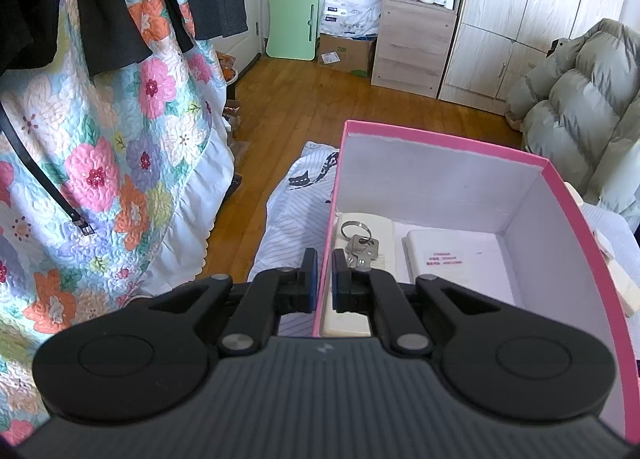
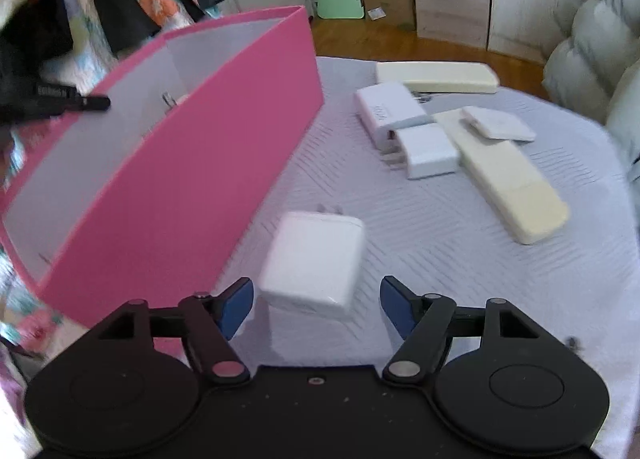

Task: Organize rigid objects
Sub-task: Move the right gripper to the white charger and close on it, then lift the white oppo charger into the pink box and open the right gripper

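A pink box [image 1: 560, 187] with a white inside stands on the bed. My left gripper [image 1: 325, 283] is shut on the box's left wall, one finger outside and one inside. In the box lie a set of keys [image 1: 360, 247] on a cream remote [image 1: 384, 231] and a white flat block [image 1: 440, 255]. In the right wrist view the box [image 2: 192, 163] is at the left. My right gripper [image 2: 316, 307] is open, just short of a white charger [image 2: 316, 259] lying on the bed. Further right lie more white chargers [image 2: 428, 151] and cream remotes [image 2: 512, 187].
A floral quilt [image 1: 100, 163] and dark clothes hang at the left. A grey padded coat [image 1: 580, 107] lies at the right. A wooden floor, a cupboard [image 1: 416, 43] and a green board [image 1: 292, 23] are beyond the bed.
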Motion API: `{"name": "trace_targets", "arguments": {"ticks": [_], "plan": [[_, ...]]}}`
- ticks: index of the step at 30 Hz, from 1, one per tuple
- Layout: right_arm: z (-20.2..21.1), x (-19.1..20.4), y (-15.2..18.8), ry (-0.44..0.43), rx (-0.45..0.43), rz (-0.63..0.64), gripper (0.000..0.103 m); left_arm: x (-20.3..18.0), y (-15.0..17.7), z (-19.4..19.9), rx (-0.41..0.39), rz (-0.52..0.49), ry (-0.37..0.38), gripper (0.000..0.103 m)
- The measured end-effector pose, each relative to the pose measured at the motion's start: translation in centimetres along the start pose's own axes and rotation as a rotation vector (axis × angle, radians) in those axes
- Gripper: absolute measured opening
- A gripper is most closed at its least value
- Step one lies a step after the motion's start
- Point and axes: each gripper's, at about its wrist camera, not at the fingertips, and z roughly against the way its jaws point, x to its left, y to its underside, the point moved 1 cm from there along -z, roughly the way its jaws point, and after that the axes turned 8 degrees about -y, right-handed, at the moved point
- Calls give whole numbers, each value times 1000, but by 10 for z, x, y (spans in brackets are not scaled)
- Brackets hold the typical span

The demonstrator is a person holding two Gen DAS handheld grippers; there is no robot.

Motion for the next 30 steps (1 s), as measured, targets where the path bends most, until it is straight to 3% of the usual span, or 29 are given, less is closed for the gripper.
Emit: {"name": "trace_targets", "arguments": {"ticks": [4, 6, 8, 17, 23, 26, 30], "plan": [[-20, 1, -9, 38, -9, -29, 75, 0, 0, 0, -3, 2, -6, 4], [-26, 4, -11, 82, -30, -8, 65, 0, 0, 1, -5, 2, -9, 4], [-24, 6, -11, 110, -43, 18, 64, 0, 0, 1, -7, -4, -12, 4], [18, 2, -14, 93, -126, -50, 62, 0, 0, 3, -8, 4, -1, 4], [65, 29, -32, -42, -274, -119, 61, -3, -1, 4, -14, -15, -20, 4], [76, 51, -49, -105, -338, -104, 62, 5, -2, 3, -6, 28, 19, 4], [75, 84, -73, -219, -318, -46, 62, 12, -3, 0, 11, 76, 49, 4]]}}
